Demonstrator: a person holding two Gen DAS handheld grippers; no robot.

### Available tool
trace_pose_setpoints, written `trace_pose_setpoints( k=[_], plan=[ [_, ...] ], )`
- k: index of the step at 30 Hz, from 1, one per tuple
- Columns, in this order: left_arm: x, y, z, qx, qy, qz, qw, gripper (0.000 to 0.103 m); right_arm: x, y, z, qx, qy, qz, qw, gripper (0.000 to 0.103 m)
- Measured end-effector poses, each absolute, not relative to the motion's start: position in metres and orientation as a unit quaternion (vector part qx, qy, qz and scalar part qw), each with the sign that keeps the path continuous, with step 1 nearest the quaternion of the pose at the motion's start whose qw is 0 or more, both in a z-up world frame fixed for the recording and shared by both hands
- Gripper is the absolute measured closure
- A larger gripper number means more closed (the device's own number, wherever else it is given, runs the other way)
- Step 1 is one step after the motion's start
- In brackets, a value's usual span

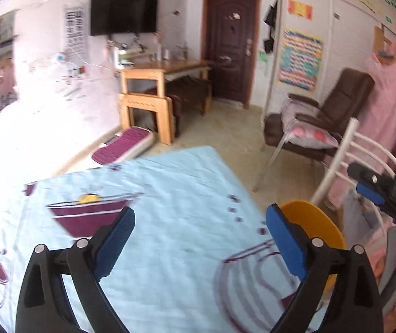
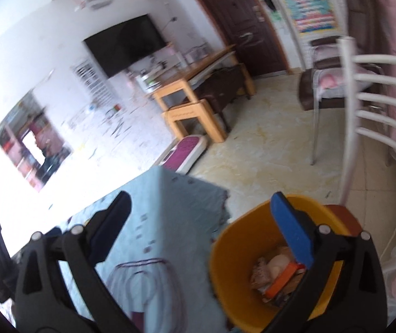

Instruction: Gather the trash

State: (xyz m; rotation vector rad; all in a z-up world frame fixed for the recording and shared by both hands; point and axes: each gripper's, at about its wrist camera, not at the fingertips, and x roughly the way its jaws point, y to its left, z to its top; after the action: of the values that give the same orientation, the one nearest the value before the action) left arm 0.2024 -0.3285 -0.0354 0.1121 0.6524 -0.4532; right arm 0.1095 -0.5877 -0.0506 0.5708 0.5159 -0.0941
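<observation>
A yellow bin (image 2: 231, 263) stands on the floor beside the table's right edge; it holds crumpled paper and an orange box (image 2: 281, 277). Its rim also shows in the left wrist view (image 1: 311, 222). My left gripper (image 1: 200, 236) is open and empty above the light blue tablecloth (image 1: 170, 194). My right gripper (image 2: 200, 227) is open and empty, above the table corner and the bin; it shows at the right edge of the left wrist view (image 1: 386, 194). No loose trash shows on the cloth.
A white slatted chair (image 2: 364, 97) stands right of the bin. A brown armchair (image 1: 322, 116) with a pink cushion, a wooden desk (image 1: 164, 69) with nested stools, a dark door (image 1: 231, 44) and a wall TV (image 1: 123, 9) lie beyond. Tiled floor (image 2: 267, 144) lies between.
</observation>
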Motion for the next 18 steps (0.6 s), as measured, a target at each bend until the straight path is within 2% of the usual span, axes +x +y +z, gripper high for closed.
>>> trace_pose_setpoints(
  k=[10, 18],
  plan=[
    [0.188, -0.201, -0.004, 0.069, 0.172, -0.078, 0.980, 0.007, 0.150, -0.464, -0.035, 0.198, 0.301, 0.068, 0.930, 0.007],
    [0.171, -0.141, 0.014, 0.044, 0.064, -0.024, 0.997, 0.006, 0.170, -0.383, -0.018, 0.133, 0.302, 0.088, 0.940, 0.007]
  ],
)
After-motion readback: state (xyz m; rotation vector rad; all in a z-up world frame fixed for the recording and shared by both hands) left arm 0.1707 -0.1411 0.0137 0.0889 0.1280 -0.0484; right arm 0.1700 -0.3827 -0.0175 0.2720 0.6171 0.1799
